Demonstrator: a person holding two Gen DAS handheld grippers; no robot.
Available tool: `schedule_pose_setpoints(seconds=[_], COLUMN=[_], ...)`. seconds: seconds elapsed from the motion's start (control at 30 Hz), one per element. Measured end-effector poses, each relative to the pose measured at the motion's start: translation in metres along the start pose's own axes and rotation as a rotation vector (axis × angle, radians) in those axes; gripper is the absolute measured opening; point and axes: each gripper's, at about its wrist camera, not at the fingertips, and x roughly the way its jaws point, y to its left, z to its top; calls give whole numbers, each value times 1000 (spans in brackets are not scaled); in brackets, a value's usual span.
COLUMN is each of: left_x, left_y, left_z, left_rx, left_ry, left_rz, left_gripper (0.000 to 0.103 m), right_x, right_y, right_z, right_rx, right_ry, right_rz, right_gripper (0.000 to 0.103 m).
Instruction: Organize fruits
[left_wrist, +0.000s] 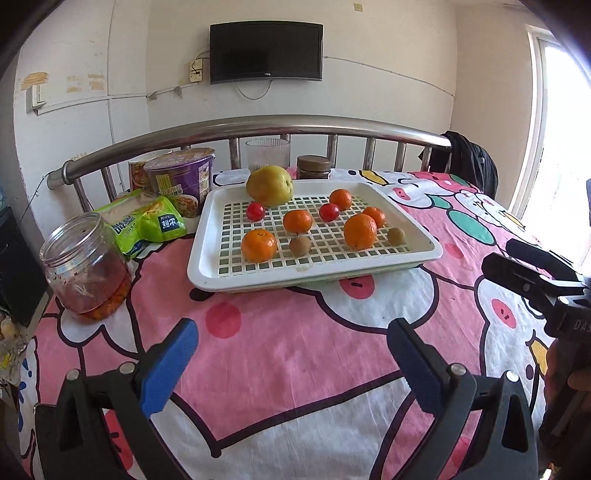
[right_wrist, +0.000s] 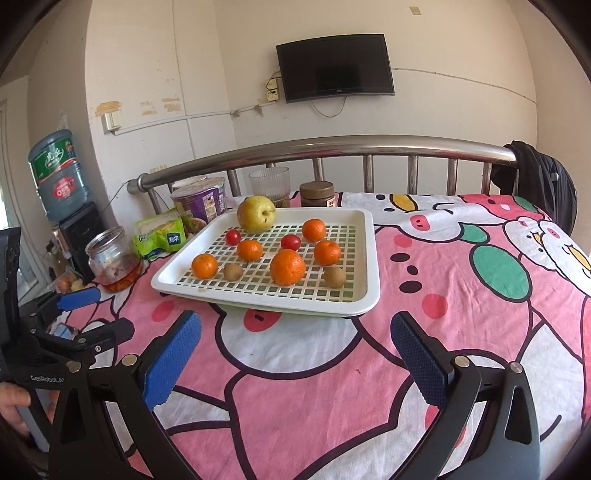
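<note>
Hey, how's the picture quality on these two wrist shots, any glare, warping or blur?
Left wrist view: the window at right is blown out white; the bed rail bows from fisheye distortion. Right wrist view: even daylight, the tray and fruit sharp, corners vignetted black.

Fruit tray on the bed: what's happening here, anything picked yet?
Nothing is picked yet. A person holds handheld tongs in each hand; the left tongs and right tongs are both open and empty, hovering over the pink cartoon bedsheet short of the white slotted plastic tray. On the tray lie a yellow pear, five oranges, two red cherry tomatoes and two brown kiwis, mixed together rather than grouped.
</note>
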Motion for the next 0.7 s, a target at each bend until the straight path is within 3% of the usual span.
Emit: schedule_pose_setpoints(seconds=[0.7], left_x=[49], left_y=[-9], left_z=[-26], left_rx=[29], left_ry=[189], left_rz=[11], left_gripper=[103], right_x=[49], right_y=[4], right_z=[-33], right_rx=[-38], right_ry=[231], right_rz=[-38], right_gripper=[103])
